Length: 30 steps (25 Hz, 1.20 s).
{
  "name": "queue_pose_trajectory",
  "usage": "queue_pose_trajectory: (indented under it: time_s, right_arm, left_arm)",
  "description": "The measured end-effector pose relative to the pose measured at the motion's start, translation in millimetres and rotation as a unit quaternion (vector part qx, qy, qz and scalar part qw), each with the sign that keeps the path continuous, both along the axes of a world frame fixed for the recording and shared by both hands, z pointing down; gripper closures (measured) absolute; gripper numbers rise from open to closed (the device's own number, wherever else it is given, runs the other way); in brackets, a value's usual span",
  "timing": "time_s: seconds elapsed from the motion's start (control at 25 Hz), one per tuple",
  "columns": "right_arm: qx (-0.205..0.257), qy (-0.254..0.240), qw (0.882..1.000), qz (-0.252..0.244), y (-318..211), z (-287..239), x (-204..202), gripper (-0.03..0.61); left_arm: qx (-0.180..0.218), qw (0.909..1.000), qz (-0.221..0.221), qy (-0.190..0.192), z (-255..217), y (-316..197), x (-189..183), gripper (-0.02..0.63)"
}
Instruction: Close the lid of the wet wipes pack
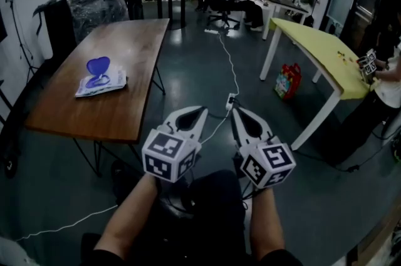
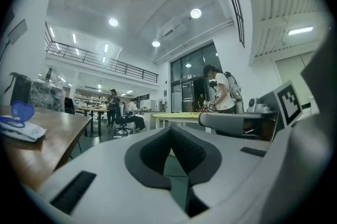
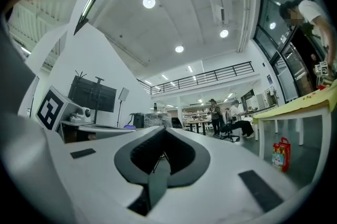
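Nothing is done yet: the flat white wet wipes pack (image 1: 100, 84) lies on the brown wooden table (image 1: 119, 111), well ahead and left of my tongs, its round blue lid (image 1: 98, 66) standing open. The left tongs (image 1: 199, 113) and right tongs (image 1: 236, 113) are both pressed together, empty

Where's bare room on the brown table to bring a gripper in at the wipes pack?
Only the wipes pack lies on the brown table. The widest bare wood is the far half, beyond the raised lid. A good strip also lies between the pack and the near edge. The margins left and right of the pack are narrower.
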State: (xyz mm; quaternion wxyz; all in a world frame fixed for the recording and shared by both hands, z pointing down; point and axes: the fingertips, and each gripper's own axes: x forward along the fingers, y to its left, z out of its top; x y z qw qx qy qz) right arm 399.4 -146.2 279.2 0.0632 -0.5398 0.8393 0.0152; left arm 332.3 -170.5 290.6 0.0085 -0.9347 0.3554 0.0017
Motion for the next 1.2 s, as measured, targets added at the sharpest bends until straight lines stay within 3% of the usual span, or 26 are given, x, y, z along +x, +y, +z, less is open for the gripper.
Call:
queue_pose_trajectory:
  time_s: [0.48, 1.2]
  right_arm:
    - [-0.02, 0.023, 0.999, 0.025, -36, 1, -54, 0.572]
    - [-0.026, 0.052, 0.998, 0.019, -125, -1, -185, 0.572]
  left_arm:
    - [-0.001, 1.0, 0.0, 0.002, -3, -34, -61, 0.607]
    - [-0.009, 0.9999, 0.001, -0.006, 0, -122, -177, 0.607]
